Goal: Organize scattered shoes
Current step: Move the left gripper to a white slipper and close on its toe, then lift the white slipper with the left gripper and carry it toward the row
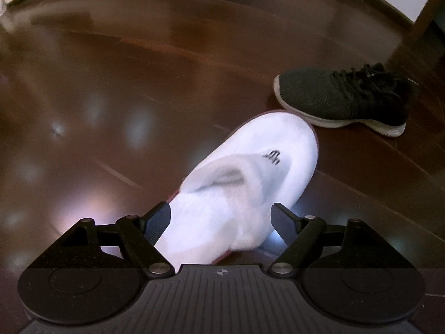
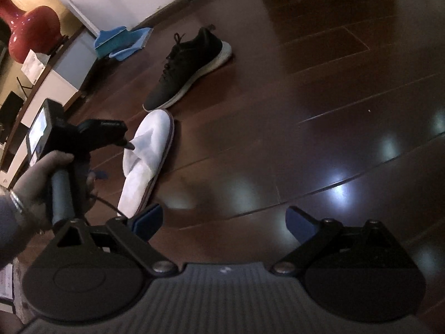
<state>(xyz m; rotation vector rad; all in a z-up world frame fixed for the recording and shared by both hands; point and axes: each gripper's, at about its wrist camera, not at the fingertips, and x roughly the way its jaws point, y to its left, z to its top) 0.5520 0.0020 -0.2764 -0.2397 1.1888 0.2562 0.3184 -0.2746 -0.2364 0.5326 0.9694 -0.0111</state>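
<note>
A soft white slipper (image 1: 244,183) lies on the glossy dark wooden floor (image 1: 139,69); its fleecy upper bears a small dark mark near the toe, and a thin reddish edge shows around the sole. The left gripper (image 1: 221,220) has its fingers spread wide to either side of the slipper's heel end; the left finger looks to touch the fabric, the right one stands just beside it, so nothing is clamped. Just beyond the slipper's rounded toe sits a dark knit sneaker (image 1: 345,97) with black laces and a ribbed white sole; toe nearly meets toe. The right gripper (image 2: 224,221) hangs over bare floor, its blue-padded fingers wide apart and holding nothing. Only the right wrist view shows the person's hand (image 2: 41,178) around the left tool's handle, a red rounded vase (image 2: 30,33) by the wall, and a blue dustpan (image 2: 122,41) near the skirting.
</note>
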